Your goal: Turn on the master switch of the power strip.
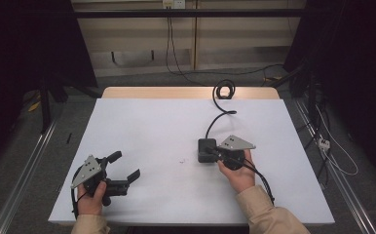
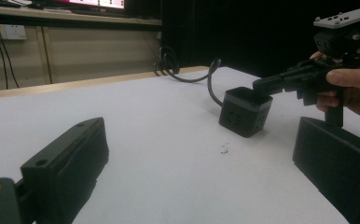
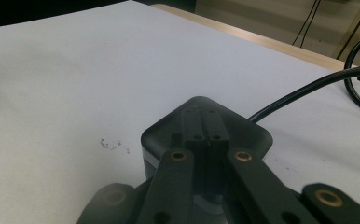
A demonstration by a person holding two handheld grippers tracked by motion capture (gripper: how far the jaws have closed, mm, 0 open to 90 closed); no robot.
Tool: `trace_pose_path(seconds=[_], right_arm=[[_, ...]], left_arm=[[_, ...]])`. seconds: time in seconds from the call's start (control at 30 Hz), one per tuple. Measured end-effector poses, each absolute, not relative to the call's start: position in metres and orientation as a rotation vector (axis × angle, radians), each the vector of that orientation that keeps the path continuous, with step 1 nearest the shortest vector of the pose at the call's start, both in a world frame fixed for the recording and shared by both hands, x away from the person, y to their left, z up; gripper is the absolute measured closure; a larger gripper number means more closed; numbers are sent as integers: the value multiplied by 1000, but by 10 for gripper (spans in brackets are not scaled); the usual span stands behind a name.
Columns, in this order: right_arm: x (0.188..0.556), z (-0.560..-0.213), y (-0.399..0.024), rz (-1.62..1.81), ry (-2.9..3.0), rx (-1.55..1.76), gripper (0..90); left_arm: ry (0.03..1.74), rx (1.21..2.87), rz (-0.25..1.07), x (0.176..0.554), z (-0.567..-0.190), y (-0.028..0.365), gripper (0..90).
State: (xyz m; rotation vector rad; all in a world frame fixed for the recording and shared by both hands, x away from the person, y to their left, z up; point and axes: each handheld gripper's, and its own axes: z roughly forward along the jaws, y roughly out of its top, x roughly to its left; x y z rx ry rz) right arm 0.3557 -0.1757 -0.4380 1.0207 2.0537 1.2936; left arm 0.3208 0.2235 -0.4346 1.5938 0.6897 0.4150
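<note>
Cube's cable [image 1: 219,117] coil running past table's far edge, specks [image 1: 181,160] perhaps crumbs, unidentifiable

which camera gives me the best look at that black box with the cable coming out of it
The left gripper view: it shows the black box from the side, with its slotted faces, grey top band and cable. The high view shows it small from above. The right gripper view shows its top, partly covered by the closed right gripper.
</note>
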Motion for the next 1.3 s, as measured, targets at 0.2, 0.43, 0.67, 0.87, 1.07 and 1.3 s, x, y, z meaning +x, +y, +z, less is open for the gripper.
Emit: trace_pose_path(seconds=[0.2, 0.43, 0.67, 0.87, 1.07, 1.3], right_arm=[[356, -438, -176, 1297, 2058, 1027, 900], [356, -438, -176, 1302, 2051, 1036, 900], [357, -438, -177, 1308, 2055, 1040, 900], [357, -438, -179, 1343, 2038, 1065, 900], [356, -438, -178, 1345, 2016, 1051, 900], [355, -435, -183, 1397, 2001, 1063, 797]], left_arm=[[690, 1588, 419, 321, -434, 225, 31], [690, 1588, 418, 321, -434, 225, 31], [688, 1589, 419, 322, -434, 225, 31], [688, 1589, 416, 323, -434, 225, 31], [685, 1590, 414, 324, -434, 224, 31], [686, 1587, 417, 324, -434, 224, 31]])
